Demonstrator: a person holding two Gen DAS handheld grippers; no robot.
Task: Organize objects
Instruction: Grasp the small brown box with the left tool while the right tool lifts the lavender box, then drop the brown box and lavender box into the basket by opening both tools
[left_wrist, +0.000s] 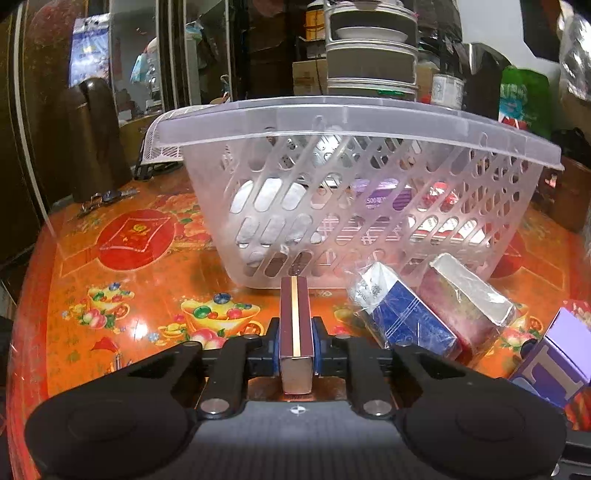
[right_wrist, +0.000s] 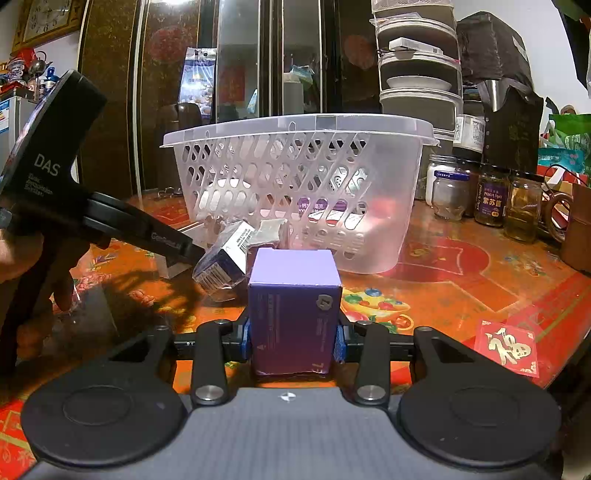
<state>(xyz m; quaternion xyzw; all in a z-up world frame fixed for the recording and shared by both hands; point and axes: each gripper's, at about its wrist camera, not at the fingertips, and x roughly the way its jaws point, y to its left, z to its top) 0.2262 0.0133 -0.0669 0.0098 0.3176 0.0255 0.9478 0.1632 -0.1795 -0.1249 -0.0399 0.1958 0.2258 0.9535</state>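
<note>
My left gripper (left_wrist: 295, 347) is shut on a slim maroon box with a gold stripe (left_wrist: 294, 321), held just in front of the clear plastic basket (left_wrist: 354, 122). The basket (right_wrist: 295, 125) holds several packets, one of them purple. My right gripper (right_wrist: 293, 338) is shut on a purple box (right_wrist: 293, 306); the same box shows at the right edge of the left wrist view (left_wrist: 557, 354). A blue-and-white pack (left_wrist: 402, 314) and a red pack (left_wrist: 469, 306), both wrapped in film, lean against the basket's near wall. In the right wrist view the left gripper's body (right_wrist: 92, 206) reaches in from the left.
The table (left_wrist: 129, 280) has an orange-red patterned cover. Glass jars (right_wrist: 491, 199) stand right of the basket, and a red paper tag (right_wrist: 508, 349) lies near the table's edge. Stacked metal containers (left_wrist: 369, 48) and dark cabinets rise behind. A hand (right_wrist: 22, 254) holds the left tool.
</note>
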